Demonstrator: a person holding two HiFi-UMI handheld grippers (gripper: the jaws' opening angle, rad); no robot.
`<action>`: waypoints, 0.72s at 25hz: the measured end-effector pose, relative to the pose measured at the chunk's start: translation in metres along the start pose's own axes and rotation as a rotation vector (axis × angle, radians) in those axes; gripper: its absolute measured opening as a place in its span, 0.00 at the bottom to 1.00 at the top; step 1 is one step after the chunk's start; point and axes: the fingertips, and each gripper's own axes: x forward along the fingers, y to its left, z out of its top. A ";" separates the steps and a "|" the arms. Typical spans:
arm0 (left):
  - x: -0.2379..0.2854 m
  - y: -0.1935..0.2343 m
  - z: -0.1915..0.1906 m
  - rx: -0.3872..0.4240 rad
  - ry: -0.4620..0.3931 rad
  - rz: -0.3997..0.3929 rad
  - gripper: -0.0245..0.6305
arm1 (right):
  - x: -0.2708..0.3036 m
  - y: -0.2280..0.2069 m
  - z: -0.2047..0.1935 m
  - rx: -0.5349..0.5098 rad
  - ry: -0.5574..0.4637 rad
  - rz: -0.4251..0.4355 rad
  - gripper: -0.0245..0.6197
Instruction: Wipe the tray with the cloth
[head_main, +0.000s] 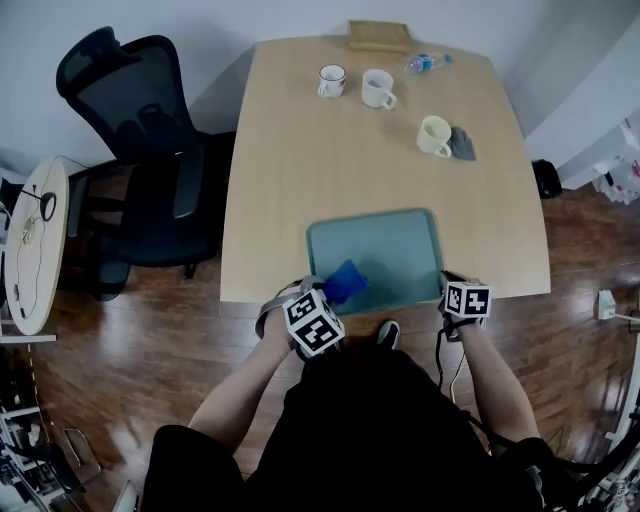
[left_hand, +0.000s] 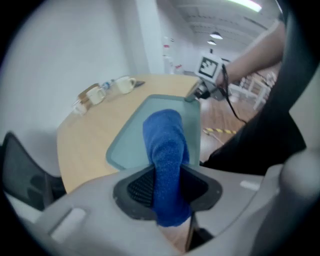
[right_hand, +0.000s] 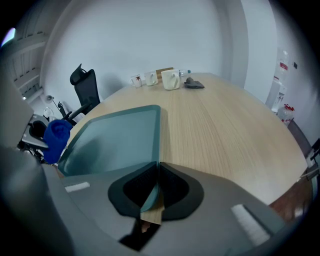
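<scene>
Table (head_main: 330, 170) beyond tray (head_main: 395, 262): mugs (head_main: 378, 88), bottle (head_main: 425, 63)

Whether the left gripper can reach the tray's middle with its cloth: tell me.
Probably yes: left gripper holds the cloth at the bare tray's near corner; right gripper only clamps its rim.

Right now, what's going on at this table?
A person works two hand-held grippers. The left gripper is shut on a blue cloth, held at the near left corner of the tray. I can't tell whether the cloth touches it. The right gripper pinches the tray's near right rim, holding it on the table.
</scene>
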 end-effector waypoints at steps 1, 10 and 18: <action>-0.011 0.017 -0.004 -0.113 -0.035 0.012 0.23 | 0.001 0.001 -0.001 0.004 0.005 -0.001 0.07; -0.035 0.124 -0.118 -0.834 -0.018 0.136 0.24 | 0.001 -0.003 -0.002 0.016 0.009 -0.077 0.07; -0.016 0.133 -0.127 -1.019 -0.136 0.172 0.40 | -0.049 -0.001 0.019 0.087 -0.136 -0.178 0.09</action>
